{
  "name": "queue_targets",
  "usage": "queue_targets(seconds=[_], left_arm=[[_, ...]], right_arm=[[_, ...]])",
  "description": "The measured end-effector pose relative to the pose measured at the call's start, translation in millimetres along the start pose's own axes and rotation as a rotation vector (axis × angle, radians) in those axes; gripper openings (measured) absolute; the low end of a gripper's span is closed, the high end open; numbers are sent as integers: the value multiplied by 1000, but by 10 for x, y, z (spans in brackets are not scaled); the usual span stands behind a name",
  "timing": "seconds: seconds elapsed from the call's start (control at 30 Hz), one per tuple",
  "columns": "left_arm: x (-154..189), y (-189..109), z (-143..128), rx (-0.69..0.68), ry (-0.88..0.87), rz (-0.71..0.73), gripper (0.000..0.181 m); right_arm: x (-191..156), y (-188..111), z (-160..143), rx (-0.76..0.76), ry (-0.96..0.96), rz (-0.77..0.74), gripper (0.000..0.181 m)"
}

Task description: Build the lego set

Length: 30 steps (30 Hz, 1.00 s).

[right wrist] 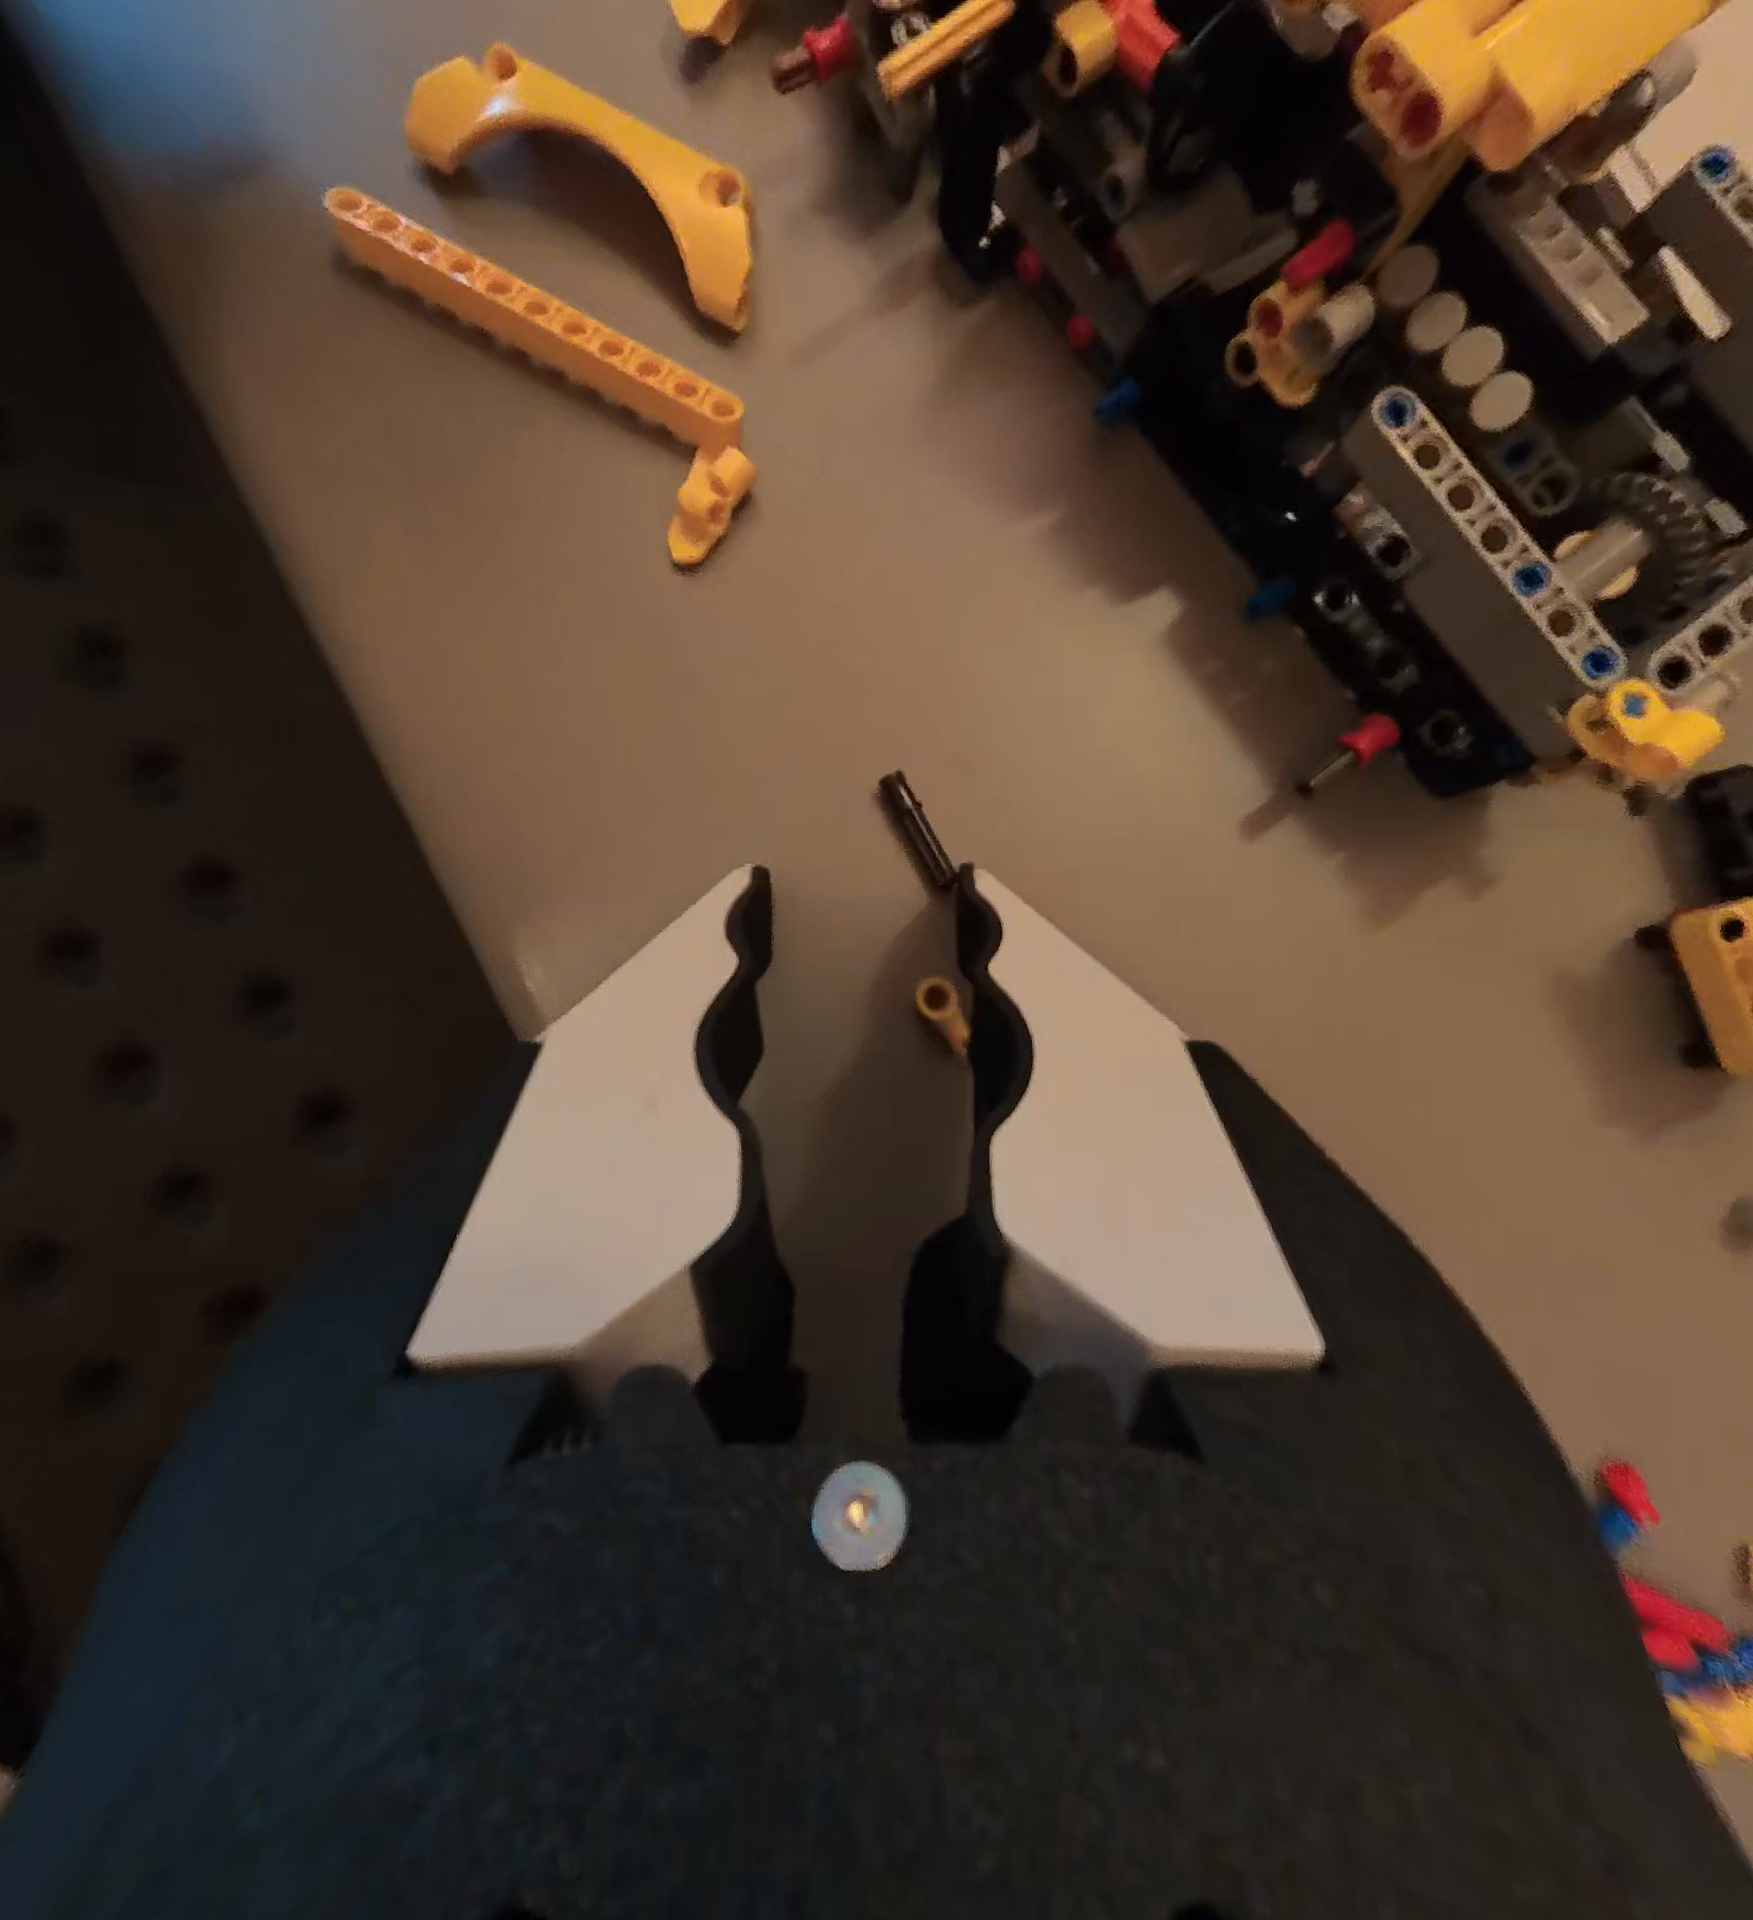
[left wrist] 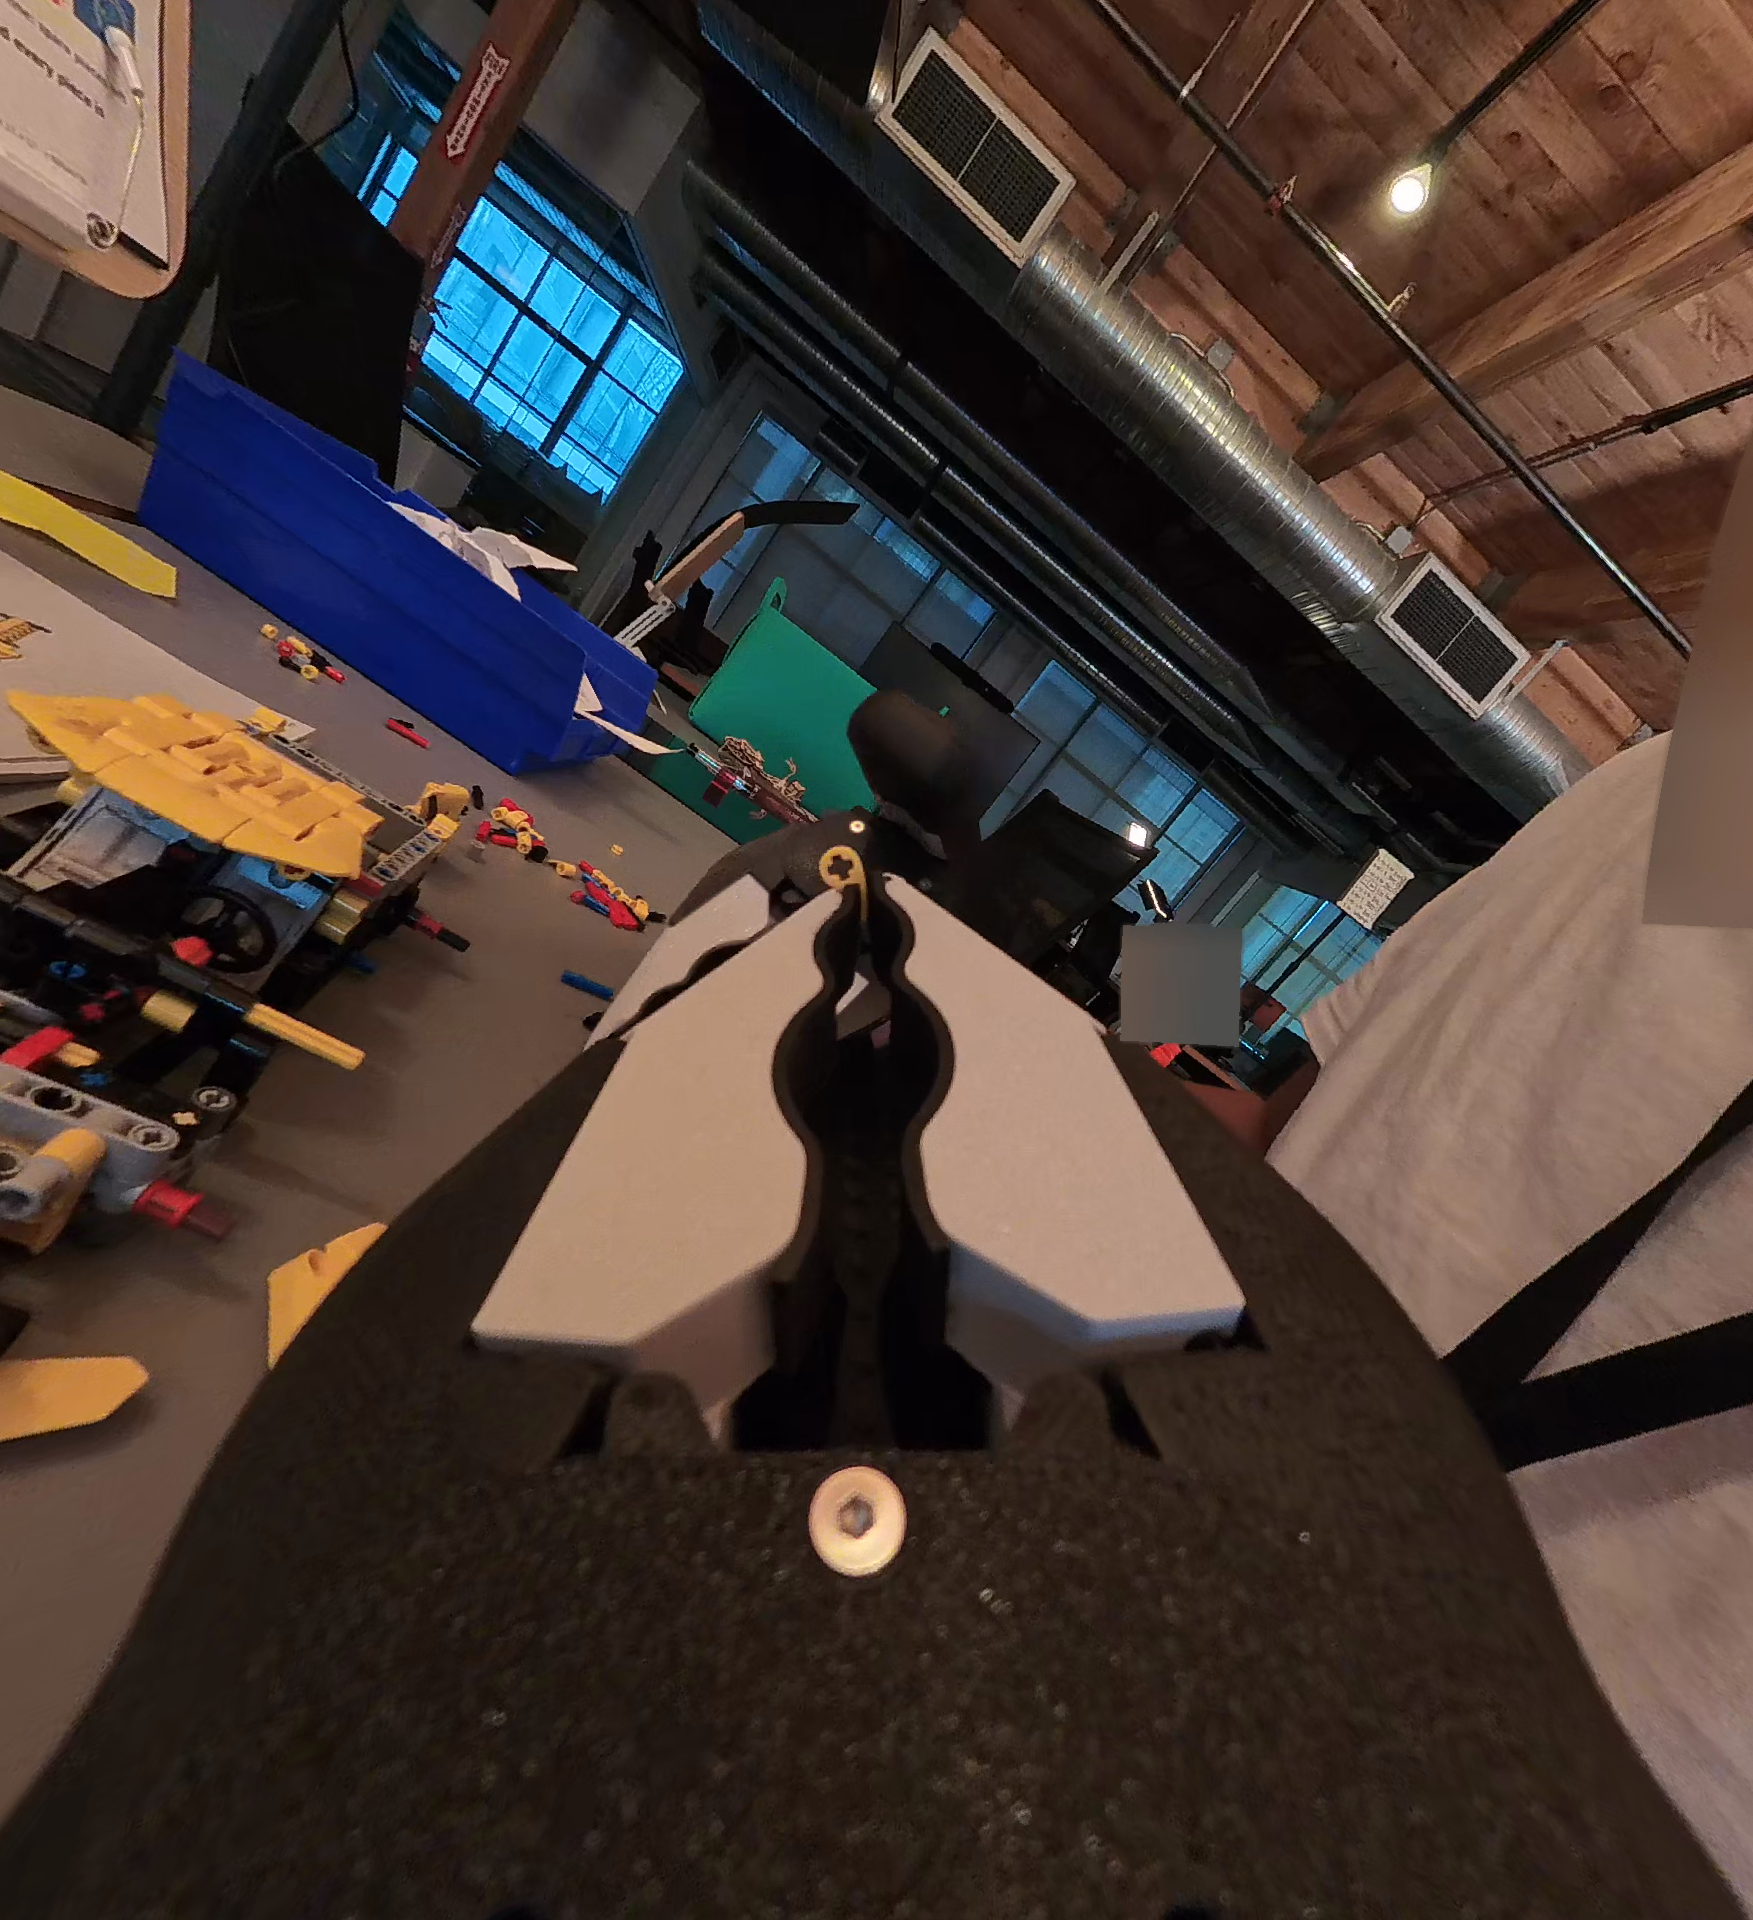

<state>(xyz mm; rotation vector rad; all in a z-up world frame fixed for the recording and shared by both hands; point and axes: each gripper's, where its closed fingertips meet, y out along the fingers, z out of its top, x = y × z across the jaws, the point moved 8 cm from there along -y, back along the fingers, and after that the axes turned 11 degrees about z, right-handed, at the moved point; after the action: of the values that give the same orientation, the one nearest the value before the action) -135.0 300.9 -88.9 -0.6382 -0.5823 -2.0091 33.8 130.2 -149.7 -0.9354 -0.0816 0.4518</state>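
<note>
Grey matte tabletop (right wrist: 643,644) carries the work, under a timber ceiling with metal ducting. Just ahead of the right gripper (right wrist: 864,883) lies a short black plastic connector pin (right wrist: 916,831), resting on the table with its near end touching or just beside the tip of the right-hand finger. Its long axis runs roughly along the fingers, angled slightly to the left going away from them. A small yellow plastic bush (right wrist: 943,1010) lies between the fingers, close against the right-hand one. The right jaws stand partly open and hold nothing.

The left gripper (left wrist: 856,883) is raised clear of the table and tilted upward; its jaws are closed on a small yellow cross-holed connector (left wrist: 843,871) at the tips (its full shape is hidden).

Further out, the partly built black, grey and yellow vehicle chassis (right wrist: 1474,447) sits ahead and to the right, with a long yellow holed beam (right wrist: 539,312) and yellow curved arch panel (right wrist: 591,177) to the left.

The right gripper is judged nearer; a small rightward shift would centre the pin.
</note>
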Motion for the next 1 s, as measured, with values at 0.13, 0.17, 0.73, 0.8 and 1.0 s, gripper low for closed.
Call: queue_targets(seconds=[0.13, 0.17, 0.73, 0.8, 1.0], left_arm=[[0, -1, 1, 1, -1, -1, 1], [0, -1, 1, 1, -1, -1, 1], [2, -3, 3, 4, -12, -15, 1], [-1, -11, 7, 7, -16, -15, 1], [-17, -35, 26, 23, -31, -16, 1]], right_arm=[[32, 65, 67, 12, -17, 14, 27], [39, 68, 72, 10, -24, 19, 26], [-1, 111, 269, 31, -270, 205, 29], [11, 122, 328, -24, -265, 363, 23], [-114, 224, 341, -104, -355, 443, 24]])
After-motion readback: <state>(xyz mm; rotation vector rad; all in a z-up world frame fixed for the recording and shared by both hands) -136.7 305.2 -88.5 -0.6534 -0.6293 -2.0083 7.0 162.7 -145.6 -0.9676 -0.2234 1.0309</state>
